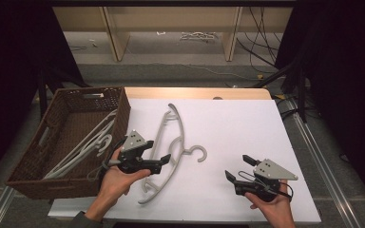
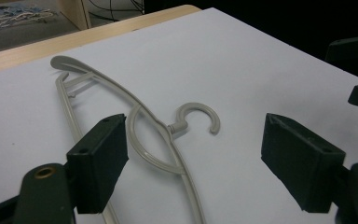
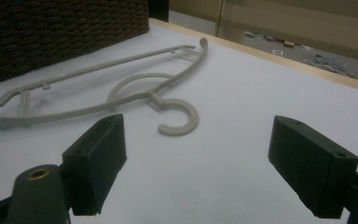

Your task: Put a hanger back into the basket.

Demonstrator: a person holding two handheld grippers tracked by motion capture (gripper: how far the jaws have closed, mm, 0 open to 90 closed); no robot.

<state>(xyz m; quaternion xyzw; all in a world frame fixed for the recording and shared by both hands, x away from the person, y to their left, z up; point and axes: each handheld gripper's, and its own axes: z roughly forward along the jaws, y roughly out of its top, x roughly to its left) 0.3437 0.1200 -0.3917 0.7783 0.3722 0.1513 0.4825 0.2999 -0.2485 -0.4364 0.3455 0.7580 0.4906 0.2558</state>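
Hands low over the table: left gripper (image 1: 158,152) by the hanger (image 1: 168,147), right gripper (image 1: 237,167) apart; both jaws spread wide

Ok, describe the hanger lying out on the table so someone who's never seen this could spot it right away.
Start at the white table top, then look just right of the brown wicker basket. The pale grey plastic hanger lies flat there, its hook pointing right. Unlike the hangers in the basket, it lies alone on the bare surface.

No legible text, labels, brands or numbers in any view; distant floor items are possibly too blurred.
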